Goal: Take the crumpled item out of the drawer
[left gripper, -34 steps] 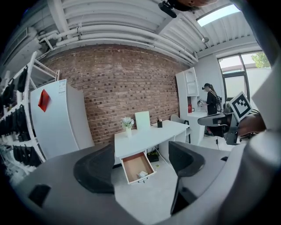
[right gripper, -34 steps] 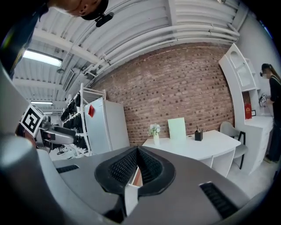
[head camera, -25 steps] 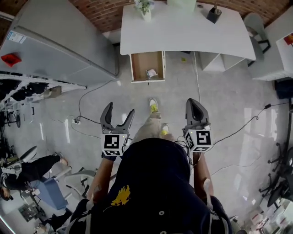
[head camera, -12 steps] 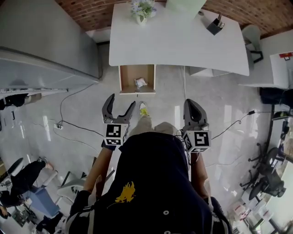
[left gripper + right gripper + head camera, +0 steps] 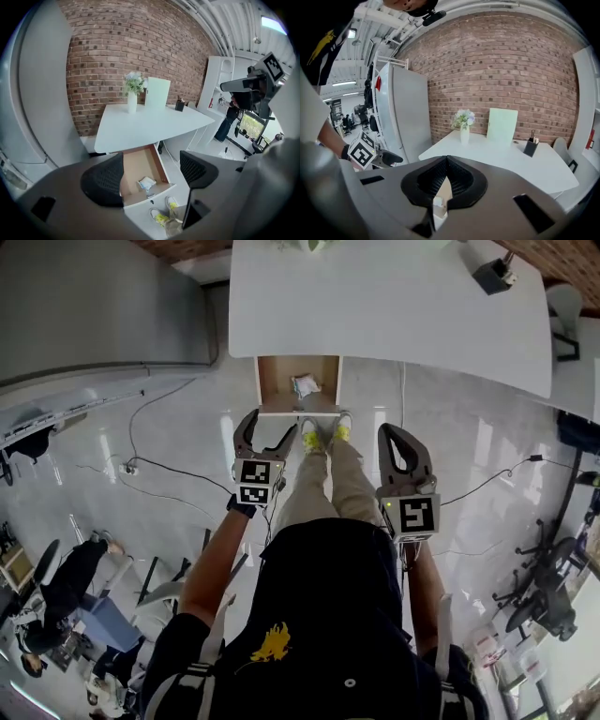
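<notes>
A crumpled white item (image 5: 305, 384) (image 5: 146, 183) lies in the open wooden drawer (image 5: 272, 381) (image 5: 140, 166) that sticks out from under the white desk (image 5: 394, 306) (image 5: 150, 126). My left gripper (image 5: 267, 432) (image 5: 152, 171) hangs open just in front of the drawer's front edge, with nothing between its jaws. My right gripper (image 5: 400, 439) (image 5: 444, 180) is held to the right of the drawer at about the same height, jaws shut and empty. The person's feet in yellow shoes (image 5: 323, 432) stand right at the drawer front.
A flower vase (image 5: 132, 96) (image 5: 464, 131), a pale green board (image 5: 502, 125) and a black pen holder (image 5: 494, 276) stand on the desk. A grey cabinet (image 5: 94, 306) rises at left, cables (image 5: 169, 474) lie across the floor. Other people (image 5: 56, 592) sit at lower left.
The person has stepped forward to the desk. Both grippers have come closer to the drawer, which now lies right in front of the left gripper. Neither gripper's state has altered.
</notes>
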### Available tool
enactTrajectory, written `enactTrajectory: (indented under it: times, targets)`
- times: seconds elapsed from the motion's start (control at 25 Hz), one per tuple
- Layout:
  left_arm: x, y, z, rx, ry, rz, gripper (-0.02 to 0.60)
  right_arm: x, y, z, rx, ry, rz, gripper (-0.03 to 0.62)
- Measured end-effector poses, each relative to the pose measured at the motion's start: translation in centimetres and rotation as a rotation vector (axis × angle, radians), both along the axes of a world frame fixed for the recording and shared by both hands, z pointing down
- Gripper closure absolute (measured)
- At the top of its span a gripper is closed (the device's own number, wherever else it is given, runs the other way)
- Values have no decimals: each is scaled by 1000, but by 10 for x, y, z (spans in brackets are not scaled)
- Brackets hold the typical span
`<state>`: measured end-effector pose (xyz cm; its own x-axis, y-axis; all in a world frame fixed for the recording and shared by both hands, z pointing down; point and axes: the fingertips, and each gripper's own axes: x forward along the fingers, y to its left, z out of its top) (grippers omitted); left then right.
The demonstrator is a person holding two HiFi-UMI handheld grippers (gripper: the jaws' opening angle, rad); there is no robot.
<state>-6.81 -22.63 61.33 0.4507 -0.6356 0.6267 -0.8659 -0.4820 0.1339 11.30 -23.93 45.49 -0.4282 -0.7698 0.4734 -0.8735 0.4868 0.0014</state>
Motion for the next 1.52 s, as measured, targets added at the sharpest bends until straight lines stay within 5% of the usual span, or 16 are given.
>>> enactTrajectory:
  times: [0.48, 0.76, 1.04, 1.52]
  targets:
    - [42, -38, 197, -262, -59, 123, 195, -11, -56, 101, -17, -16, -89, 568]
    - [55, -49, 311, -383, -124, 168, 196, -4, -46, 170, -124, 0, -120, 568]
    - [56, -51, 376, -579, -89, 37, 195, 7, -32, 228, -197, -27, -86, 568]
    - [68, -43, 436, -757, -230, 191, 215, 25, -9, 276, -303, -48, 7, 568]
